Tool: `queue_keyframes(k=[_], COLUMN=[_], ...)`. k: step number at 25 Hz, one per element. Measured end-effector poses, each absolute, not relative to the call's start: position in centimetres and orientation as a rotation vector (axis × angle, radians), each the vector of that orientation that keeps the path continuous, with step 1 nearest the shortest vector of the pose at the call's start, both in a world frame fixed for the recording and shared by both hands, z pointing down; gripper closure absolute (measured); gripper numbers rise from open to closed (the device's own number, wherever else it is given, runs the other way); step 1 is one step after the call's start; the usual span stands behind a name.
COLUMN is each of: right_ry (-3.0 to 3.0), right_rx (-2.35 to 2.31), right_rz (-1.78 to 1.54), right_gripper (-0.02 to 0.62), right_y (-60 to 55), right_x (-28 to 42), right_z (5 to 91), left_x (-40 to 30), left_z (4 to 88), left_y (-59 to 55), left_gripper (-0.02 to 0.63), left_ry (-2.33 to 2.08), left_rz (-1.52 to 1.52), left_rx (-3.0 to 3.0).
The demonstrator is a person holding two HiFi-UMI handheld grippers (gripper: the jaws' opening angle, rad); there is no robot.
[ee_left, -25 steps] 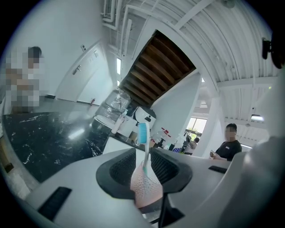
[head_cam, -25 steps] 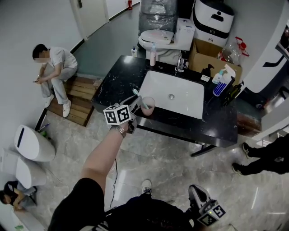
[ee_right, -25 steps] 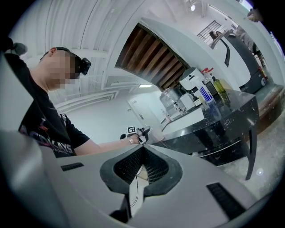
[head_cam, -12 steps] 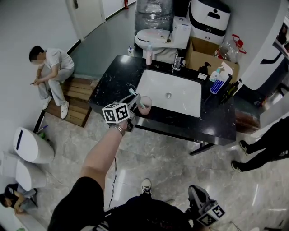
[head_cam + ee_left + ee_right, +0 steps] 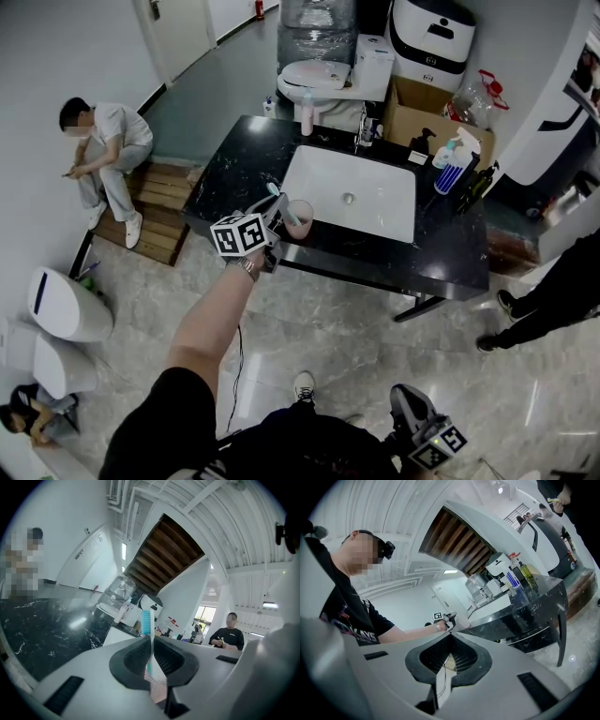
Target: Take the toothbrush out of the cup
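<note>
A teal and white toothbrush [image 5: 278, 200] leans out of a pink cup [image 5: 302, 219] on the front edge of the black counter [image 5: 239, 164], left of the sink. My left gripper [image 5: 278, 214] is at the cup, shut on the toothbrush handle. In the left gripper view the toothbrush [image 5: 146, 634] stands upright between the closed jaws of the left gripper [image 5: 151, 644], bristle head above them, and the pink cup [image 5: 158, 687] shows just below. My right gripper [image 5: 409, 401] hangs low by my body, away from the counter; the right gripper [image 5: 447, 660] is shut with nothing in it.
A white sink basin [image 5: 354, 195] fills the counter's middle, with a faucet [image 5: 366, 127] behind it and spray bottles [image 5: 455, 167] at the back right. A toilet [image 5: 323, 80] and cardboard box [image 5: 424, 111] stand behind. One person [image 5: 105, 141] sits at left; another person [image 5: 553, 309] stands at right.
The left gripper stays at the cup with the toothbrush in the same lean. The head view has shifted slightly, and the person at right has stepped a little.
</note>
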State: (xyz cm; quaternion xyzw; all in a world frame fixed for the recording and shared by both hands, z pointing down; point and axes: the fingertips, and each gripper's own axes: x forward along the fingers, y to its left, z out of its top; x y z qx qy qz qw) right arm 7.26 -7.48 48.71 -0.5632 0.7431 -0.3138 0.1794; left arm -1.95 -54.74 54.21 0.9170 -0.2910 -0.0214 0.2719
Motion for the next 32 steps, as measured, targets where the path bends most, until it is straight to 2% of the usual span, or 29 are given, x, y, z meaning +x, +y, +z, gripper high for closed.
queue_keyframes(k=[32], right_ry=[2.201], right_rx=[-1.521], right_rz=[-0.878], right_gripper=[0.583], right_y=[-6.9], right_x=[6.6], right_z=[48.5], left_x=[-4.4], left_z=[45.4], left_y=[-52.1], left_gripper=[0.581], left_ry=[-0.794], left_rz=[-0.244], left_rx=[2.644])
